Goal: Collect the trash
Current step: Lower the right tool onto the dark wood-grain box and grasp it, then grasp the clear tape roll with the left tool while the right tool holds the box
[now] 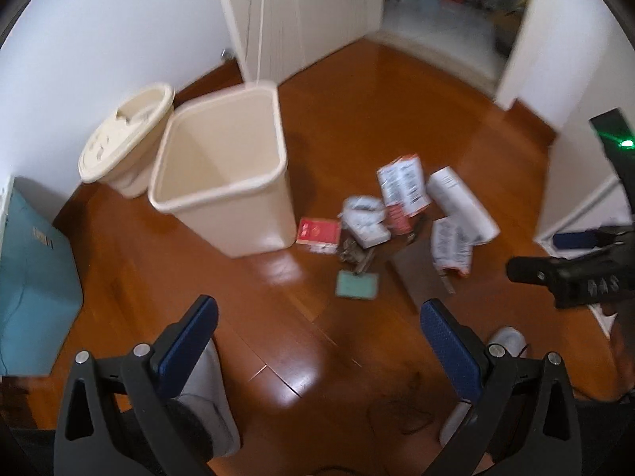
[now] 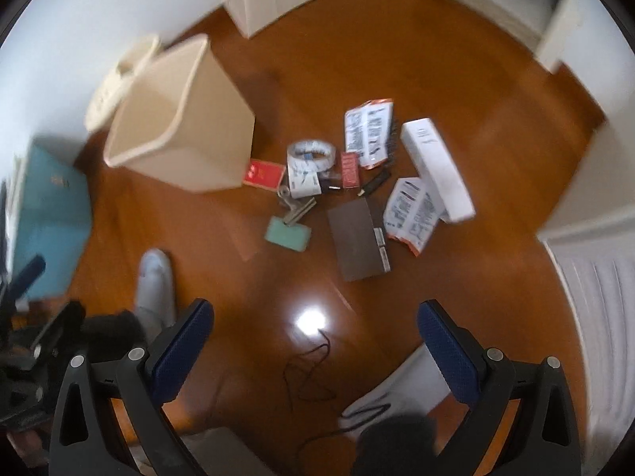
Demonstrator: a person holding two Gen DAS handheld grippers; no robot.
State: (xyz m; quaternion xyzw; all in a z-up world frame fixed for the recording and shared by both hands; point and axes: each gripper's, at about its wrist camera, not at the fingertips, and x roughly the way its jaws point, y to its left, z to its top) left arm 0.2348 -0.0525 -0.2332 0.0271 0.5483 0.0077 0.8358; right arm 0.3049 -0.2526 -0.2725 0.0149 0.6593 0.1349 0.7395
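Note:
A cream waste bin (image 1: 222, 174) stands open and empty on the wooden floor; it also shows in the right wrist view (image 2: 178, 127). Right of it lies a pile of trash: a red card (image 2: 264, 174), a crumpled white wrapper (image 2: 307, 162), printed packets (image 2: 369, 133), a long white box (image 2: 436, 166), a brown flat box (image 2: 357, 238) and a green card (image 2: 287, 234). The pile shows in the left wrist view too (image 1: 397, 214). My left gripper (image 1: 317, 337) is open and empty above the floor, short of the pile. My right gripper (image 2: 315, 341) is open and empty, also above the floor.
The bin's lid (image 1: 127, 142) leans against the white wall behind the bin. A teal box (image 1: 35, 277) stands at the left. A white wardrobe (image 1: 293, 12) and an open doorway (image 1: 448, 12) are at the back. My slippered feet (image 2: 154, 289) and a dark cord (image 2: 309, 373) are below.

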